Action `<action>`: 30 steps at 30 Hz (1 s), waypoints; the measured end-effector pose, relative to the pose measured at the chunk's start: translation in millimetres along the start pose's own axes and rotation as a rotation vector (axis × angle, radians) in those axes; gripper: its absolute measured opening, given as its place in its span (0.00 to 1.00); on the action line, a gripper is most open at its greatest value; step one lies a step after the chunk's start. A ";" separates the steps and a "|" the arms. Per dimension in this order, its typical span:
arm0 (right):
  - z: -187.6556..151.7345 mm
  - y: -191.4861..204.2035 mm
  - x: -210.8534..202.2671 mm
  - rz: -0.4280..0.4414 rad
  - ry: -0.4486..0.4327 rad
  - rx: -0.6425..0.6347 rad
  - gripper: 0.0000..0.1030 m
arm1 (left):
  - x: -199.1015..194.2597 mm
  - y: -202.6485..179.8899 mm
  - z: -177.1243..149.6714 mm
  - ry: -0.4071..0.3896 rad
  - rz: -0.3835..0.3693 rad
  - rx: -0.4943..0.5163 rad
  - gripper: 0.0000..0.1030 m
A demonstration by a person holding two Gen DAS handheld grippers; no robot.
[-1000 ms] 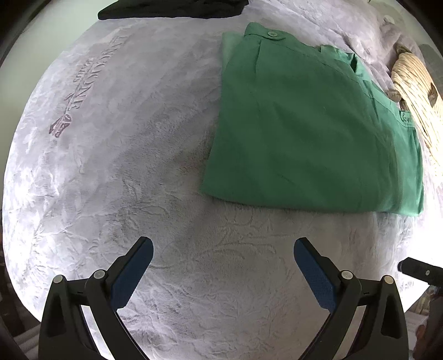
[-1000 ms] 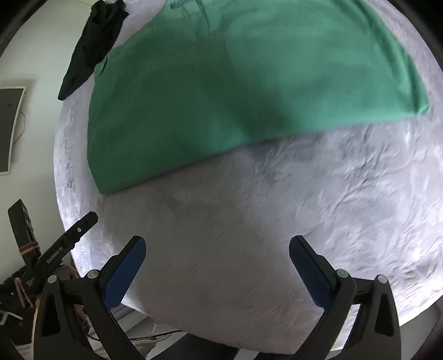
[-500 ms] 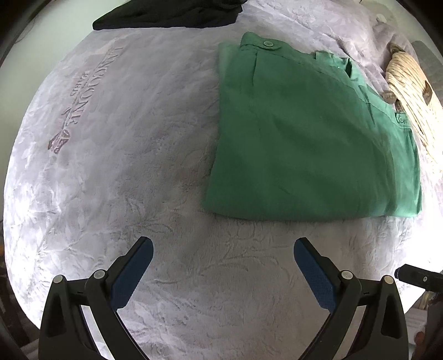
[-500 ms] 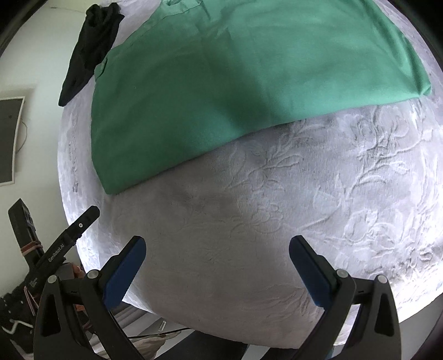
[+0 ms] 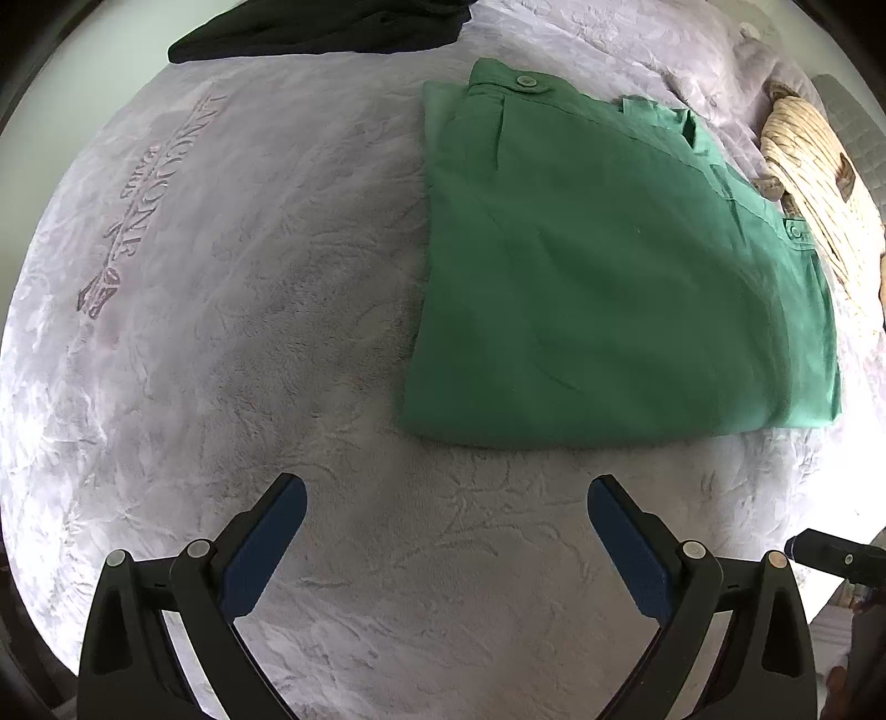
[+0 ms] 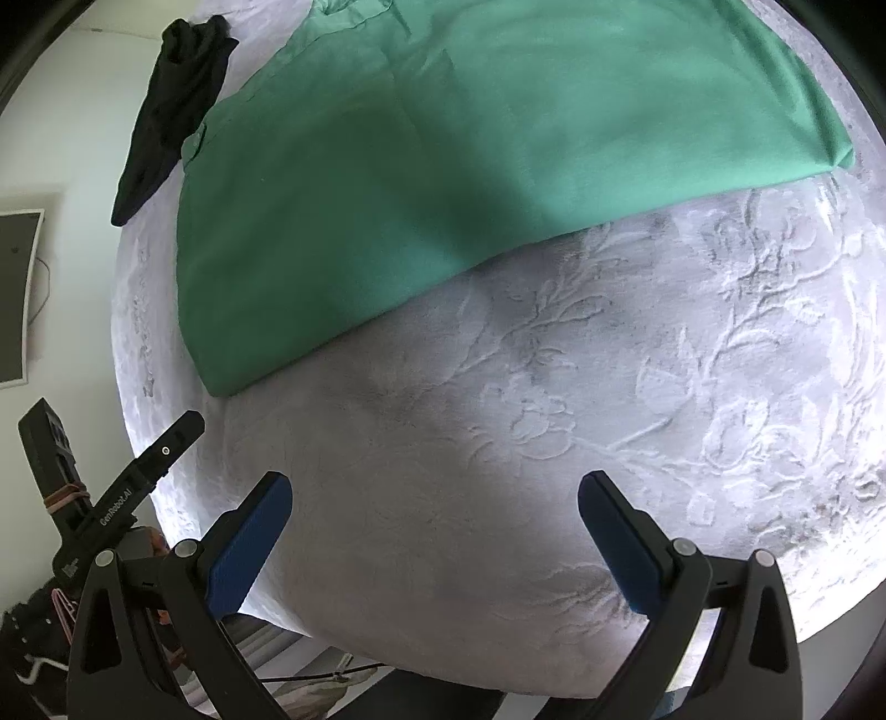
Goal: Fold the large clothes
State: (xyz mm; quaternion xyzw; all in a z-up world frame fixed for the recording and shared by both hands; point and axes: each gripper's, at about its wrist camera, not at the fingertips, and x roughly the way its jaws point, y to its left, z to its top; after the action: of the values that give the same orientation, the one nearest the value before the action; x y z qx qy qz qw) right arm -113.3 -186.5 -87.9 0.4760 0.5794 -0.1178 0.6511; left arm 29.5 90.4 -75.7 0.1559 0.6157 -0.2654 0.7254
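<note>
Hovering both tongs released and empty above the bed point(image 5: 232, 343), I saw the folded trousers point(image 5: 614, 277) ahead, their fold edge crosswise to my right tongs point(image 6: 434, 545), nearer than my left tongs point(image 5: 446, 534).

A pale grey plush blanket point(image 5: 266, 310) embossed with flowers and leaves covers the bed, with faded lettering and a small emblem point(image 5: 130, 205) stitched near its left side. A crumpled black garment point(image 5: 321, 27) lies at the blanket's far edge, and a woven straw basket point(image 5: 814, 177) sits at the far right. In the right wrist view, a dark framed panel point(image 6: 14, 293) hangs on the white wall beside the bed.
</note>
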 end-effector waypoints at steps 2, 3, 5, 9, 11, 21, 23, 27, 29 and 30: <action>0.2 1.6 0.3 0.003 -0.006 -0.001 1.00 | 1.3 1.2 0.3 0.003 -0.002 0.000 0.99; 0.6 3.0 -0.1 0.009 -0.010 -0.003 1.00 | 1.4 2.4 0.1 0.003 -0.002 -0.001 0.99; 1.2 5.0 -0.7 0.029 -0.019 -0.008 1.00 | 2.4 3.0 1.3 0.002 0.000 -0.003 0.99; 2.6 8.6 -0.4 0.096 -0.061 0.003 1.00 | 5.5 2.5 4.2 -0.011 0.009 0.008 0.99; 4.8 7.0 5.2 0.145 -0.055 0.030 1.00 | 7.4 3.7 6.3 -0.019 0.015 0.001 0.99; 24.3 9.6 50.6 0.403 0.029 0.100 1.00 | 17.5 20.8 20.7 -0.059 -0.034 -0.043 0.99; 31.7 15.5 57.9 0.486 0.016 0.096 1.00 | 18.5 29.8 25.5 -0.079 -0.065 -0.078 0.99; 41.4 21.8 75.4 0.574 -0.008 0.098 1.00 | 27.4 45.0 36.8 -0.095 -0.142 -0.135 0.99; 46.7 21.4 83.9 0.608 -0.018 0.119 1.00 | 31.6 47.9 40.9 -0.098 -0.167 -0.145 0.99; 49.2 21.2 86.8 0.634 -0.030 0.135 1.00 | 33.5 48.6 43.7 -0.100 -0.177 -0.147 0.99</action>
State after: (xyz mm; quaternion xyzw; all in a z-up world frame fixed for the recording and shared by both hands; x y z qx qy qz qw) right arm -40.6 -178.2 -159.0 0.6730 0.3833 0.0456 0.6309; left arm 96.3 99.2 -104.9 0.0339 0.6080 -0.2900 0.7383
